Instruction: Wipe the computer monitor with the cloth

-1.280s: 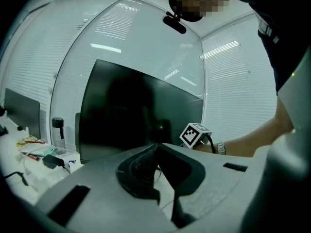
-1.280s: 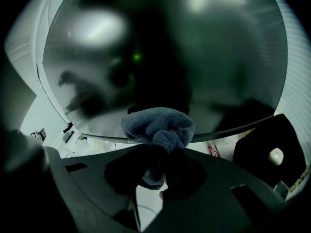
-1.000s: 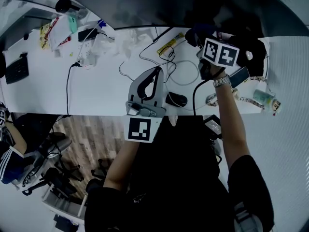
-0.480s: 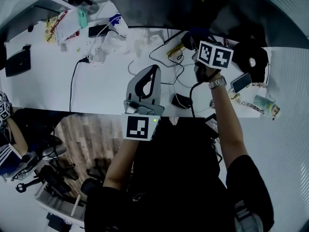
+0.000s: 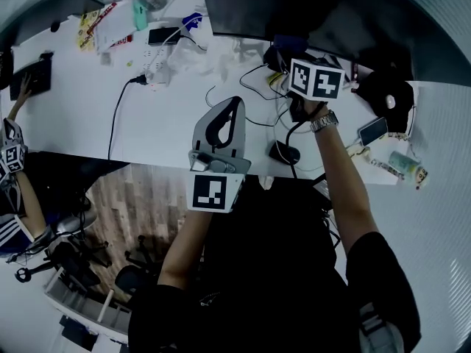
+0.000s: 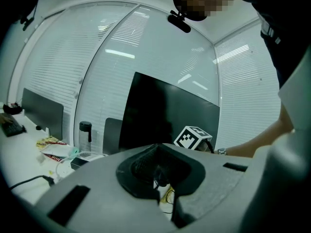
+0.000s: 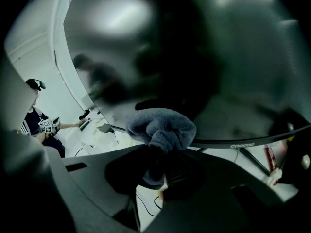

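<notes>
**Q:** Work surface and floor?
**A:** A white counter (image 5: 66, 123) spans the room. A wood-plank floor (image 5: 143, 197) lies below its near edge (dark office chairs (image 5: 73, 267) stand on it).

**Q:** Walls and light?
**A:** Glazed panels with horizontal blinds (image 6: 53, 62), brightly lit. Strip-light reflections (image 6: 119, 54) show on the glass.

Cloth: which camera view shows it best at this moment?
The right gripper view: the cloth is held bunched by the right gripper, near the monitor. Head and left gripper views do not show it clearly.
</notes>
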{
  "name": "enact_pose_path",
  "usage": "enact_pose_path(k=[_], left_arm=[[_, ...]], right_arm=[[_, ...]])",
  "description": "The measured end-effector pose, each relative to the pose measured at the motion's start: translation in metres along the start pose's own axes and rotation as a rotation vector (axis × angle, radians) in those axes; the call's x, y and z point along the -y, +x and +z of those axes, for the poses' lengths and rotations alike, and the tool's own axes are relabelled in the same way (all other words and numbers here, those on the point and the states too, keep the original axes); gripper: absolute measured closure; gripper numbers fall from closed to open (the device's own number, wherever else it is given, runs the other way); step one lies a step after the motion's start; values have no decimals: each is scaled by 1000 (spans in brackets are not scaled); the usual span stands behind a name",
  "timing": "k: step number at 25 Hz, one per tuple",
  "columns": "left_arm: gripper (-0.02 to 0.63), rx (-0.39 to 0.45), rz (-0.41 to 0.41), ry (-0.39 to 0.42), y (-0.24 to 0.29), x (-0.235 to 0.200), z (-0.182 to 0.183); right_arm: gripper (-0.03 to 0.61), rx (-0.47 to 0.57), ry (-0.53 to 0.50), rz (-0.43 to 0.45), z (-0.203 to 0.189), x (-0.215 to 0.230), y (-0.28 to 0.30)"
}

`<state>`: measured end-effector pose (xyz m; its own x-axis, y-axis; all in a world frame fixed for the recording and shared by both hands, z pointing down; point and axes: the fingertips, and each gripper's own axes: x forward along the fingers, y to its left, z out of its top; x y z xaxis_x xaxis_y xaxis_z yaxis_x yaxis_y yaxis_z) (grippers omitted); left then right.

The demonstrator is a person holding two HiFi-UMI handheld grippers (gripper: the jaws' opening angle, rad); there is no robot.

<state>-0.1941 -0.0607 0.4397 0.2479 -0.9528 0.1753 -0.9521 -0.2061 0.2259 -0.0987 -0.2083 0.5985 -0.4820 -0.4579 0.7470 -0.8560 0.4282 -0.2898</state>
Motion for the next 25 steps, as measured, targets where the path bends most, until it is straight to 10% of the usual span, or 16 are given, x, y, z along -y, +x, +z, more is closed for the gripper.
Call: enact_pose_path(k=[25], left_arm=[[607,-30,156,-12,-54,-47,-20]], right_arm=[[500,-26,-157,158,7,-133,63]])
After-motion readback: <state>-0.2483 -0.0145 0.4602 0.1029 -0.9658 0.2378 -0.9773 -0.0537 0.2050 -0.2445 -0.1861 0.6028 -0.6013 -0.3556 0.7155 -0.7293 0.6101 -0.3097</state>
